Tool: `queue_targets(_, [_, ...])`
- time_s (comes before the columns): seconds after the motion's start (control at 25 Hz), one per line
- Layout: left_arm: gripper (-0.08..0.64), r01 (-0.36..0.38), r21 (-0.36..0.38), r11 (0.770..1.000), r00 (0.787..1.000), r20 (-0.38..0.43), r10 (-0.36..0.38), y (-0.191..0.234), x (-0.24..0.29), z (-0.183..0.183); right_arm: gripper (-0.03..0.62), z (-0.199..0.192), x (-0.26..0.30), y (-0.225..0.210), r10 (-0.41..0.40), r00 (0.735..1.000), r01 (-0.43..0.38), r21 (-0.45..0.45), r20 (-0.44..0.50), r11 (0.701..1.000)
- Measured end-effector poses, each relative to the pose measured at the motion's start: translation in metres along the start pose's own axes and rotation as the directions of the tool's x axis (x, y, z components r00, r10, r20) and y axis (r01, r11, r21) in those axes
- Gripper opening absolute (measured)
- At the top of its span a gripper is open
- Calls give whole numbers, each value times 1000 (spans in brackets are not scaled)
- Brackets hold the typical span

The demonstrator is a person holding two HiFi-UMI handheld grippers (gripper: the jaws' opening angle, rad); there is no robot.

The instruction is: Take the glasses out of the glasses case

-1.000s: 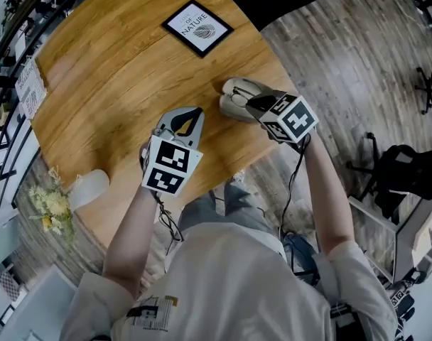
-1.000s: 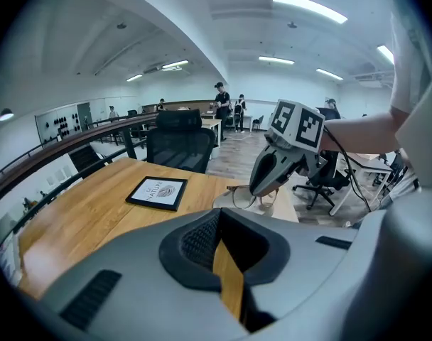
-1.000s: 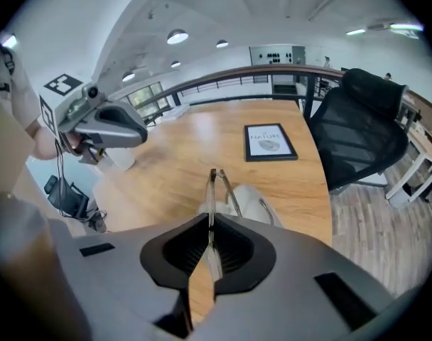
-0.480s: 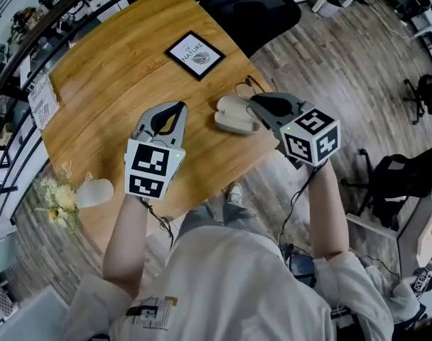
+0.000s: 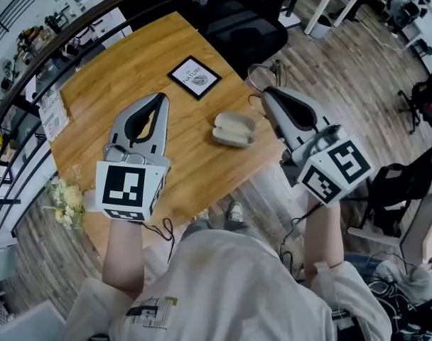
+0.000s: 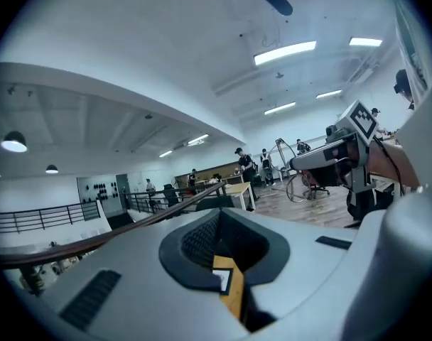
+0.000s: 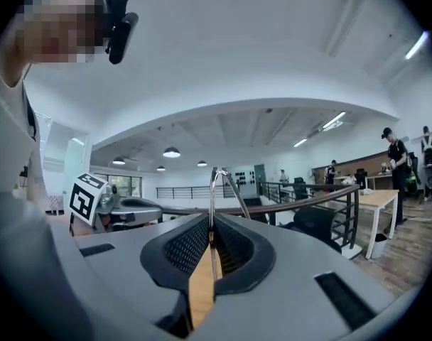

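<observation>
The beige glasses case [image 5: 234, 128] lies on the round wooden table [image 5: 116, 77], near its front right edge. My right gripper [image 5: 267, 92] is held high above the table, to the right of the case, shut on thin wire-framed glasses [image 5: 253, 77]. In the right gripper view the metal frame [image 7: 214, 187] sticks up from between the closed jaws [image 7: 211, 219]. My left gripper [image 5: 158, 98] is raised too, left of the case, its jaws meeting at the tip [image 6: 219, 213] with nothing between them. Each gripper view looks level across the room and shows the other gripper [image 6: 330, 158] [image 7: 131, 208].
A framed "NATURE" picture [image 5: 195, 77] lies on the far part of the table. A bunch of pale flowers [image 5: 63, 197] and a printed sheet [image 5: 52, 112] sit at the left rim. A black chair [image 5: 244, 20] stands behind the table, beside a dark railing [image 5: 31, 84].
Both grippers have risen well above the table. The right one was at the case and has lifted away with the glasses; the case stays on the table.
</observation>
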State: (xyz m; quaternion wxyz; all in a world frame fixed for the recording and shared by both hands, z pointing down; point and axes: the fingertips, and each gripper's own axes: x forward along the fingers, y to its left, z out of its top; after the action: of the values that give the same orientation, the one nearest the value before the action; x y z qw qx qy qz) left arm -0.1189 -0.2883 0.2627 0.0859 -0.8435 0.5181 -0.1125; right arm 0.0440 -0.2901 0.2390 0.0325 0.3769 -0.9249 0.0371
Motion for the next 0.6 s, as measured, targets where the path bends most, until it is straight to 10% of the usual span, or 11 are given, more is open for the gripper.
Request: queue_targets(0.6, [17, -124, 81, 989, 968, 230, 102, 8, -66, 102, 43, 106, -103, 9, -181, 916, 222, -75, 359, 972])
